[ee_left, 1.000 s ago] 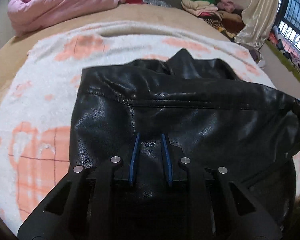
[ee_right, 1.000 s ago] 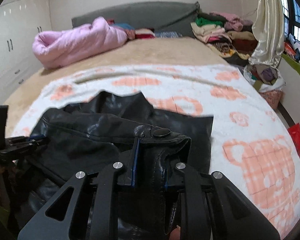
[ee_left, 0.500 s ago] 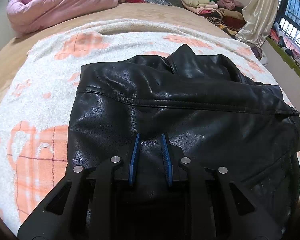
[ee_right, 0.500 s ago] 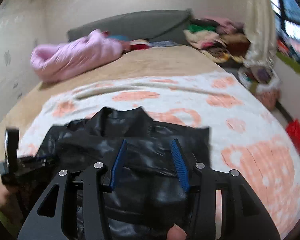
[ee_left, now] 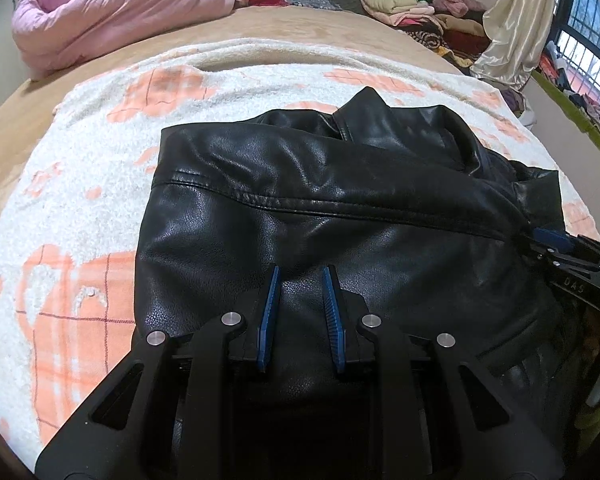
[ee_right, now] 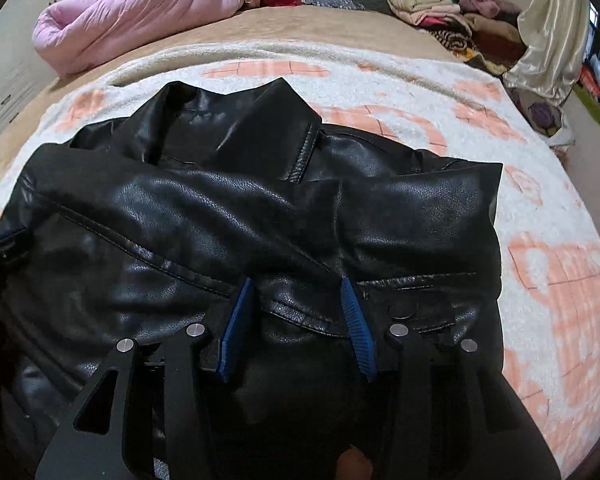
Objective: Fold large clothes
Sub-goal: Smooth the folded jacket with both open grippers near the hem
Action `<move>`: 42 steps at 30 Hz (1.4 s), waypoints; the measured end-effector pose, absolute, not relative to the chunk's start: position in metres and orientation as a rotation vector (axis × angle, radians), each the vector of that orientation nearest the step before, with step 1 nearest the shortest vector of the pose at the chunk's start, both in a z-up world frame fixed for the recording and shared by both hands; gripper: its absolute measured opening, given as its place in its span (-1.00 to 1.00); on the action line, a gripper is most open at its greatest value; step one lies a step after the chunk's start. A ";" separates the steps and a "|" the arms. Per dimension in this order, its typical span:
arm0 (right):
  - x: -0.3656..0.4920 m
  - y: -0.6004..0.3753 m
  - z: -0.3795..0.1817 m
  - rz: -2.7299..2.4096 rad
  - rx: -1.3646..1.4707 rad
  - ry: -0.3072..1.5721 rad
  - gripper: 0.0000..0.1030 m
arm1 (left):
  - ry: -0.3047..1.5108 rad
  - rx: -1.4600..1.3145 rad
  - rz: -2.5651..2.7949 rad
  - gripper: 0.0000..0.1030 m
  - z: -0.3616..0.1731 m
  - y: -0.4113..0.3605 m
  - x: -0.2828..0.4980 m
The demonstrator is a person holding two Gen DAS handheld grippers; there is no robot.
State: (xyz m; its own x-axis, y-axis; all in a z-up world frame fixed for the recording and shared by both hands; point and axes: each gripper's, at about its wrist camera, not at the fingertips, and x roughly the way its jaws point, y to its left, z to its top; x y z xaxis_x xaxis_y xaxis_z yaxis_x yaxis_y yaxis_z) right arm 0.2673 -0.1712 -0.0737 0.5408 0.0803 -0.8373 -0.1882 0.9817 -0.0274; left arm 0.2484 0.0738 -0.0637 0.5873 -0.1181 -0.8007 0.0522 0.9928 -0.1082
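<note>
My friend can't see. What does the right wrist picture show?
A black leather jacket lies folded on a white and orange blanket on a bed. The right claw hangs open just above it. A pink quilt sits behind.

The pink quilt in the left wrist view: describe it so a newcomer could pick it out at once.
Start from the white-and-orange blanket under the black leather jacket and look past its far edge to the tan bedspread. At the back left lies the pink quilt, a puffy rolled bundle. The stacked clothes at the back right are smaller and multicoloured.
</note>
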 end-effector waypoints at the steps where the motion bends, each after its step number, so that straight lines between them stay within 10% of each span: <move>1: 0.266 -0.171 -0.072 0.161 -0.116 0.984 -0.14 | 0.936 -0.075 -0.100 -0.71 -0.063 0.074 0.248; 19: 0.195 -0.211 -0.013 0.250 0.070 0.852 0.36 | 0.805 -0.037 -0.173 0.16 -0.012 0.070 0.200; 26: 0.181 -0.205 0.004 0.303 0.076 0.814 0.31 | 0.868 -0.016 -0.218 0.15 -0.022 0.051 0.201; 31: 0.171 -0.195 0.017 0.340 0.069 0.776 0.17 | 0.928 -0.028 -0.260 -0.38 -0.037 0.041 0.202; 42: 0.175 -0.167 0.012 0.351 -0.037 0.783 0.17 | 0.976 0.000 -0.232 -0.39 -0.057 0.031 0.204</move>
